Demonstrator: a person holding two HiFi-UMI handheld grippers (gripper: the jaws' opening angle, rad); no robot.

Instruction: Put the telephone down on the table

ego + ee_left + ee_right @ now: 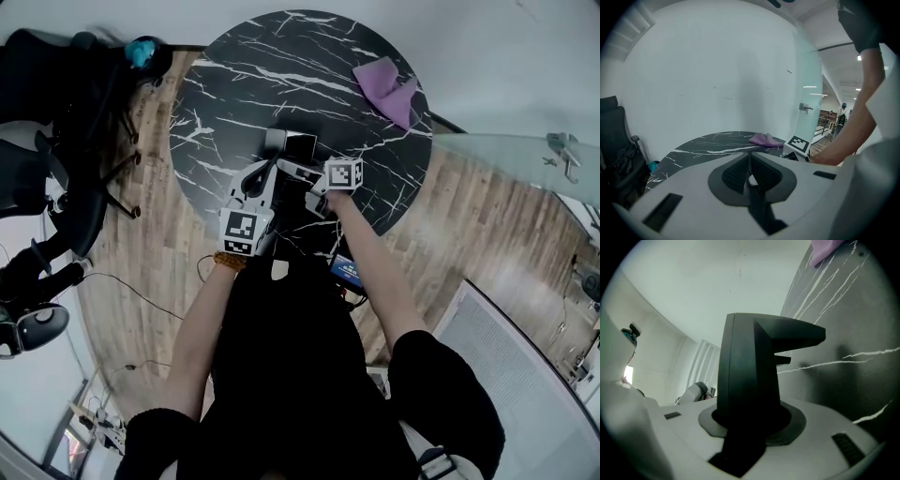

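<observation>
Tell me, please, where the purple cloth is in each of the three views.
Head view: the purple cloth lies at the upper right, near the table's far right edge.
Left gripper view: the cloth is just right of centre, at the table's far edge.
Right gripper view: the cloth is at the top right, partly cut off.
Shared landmark: the round black marble table with white veins.
</observation>
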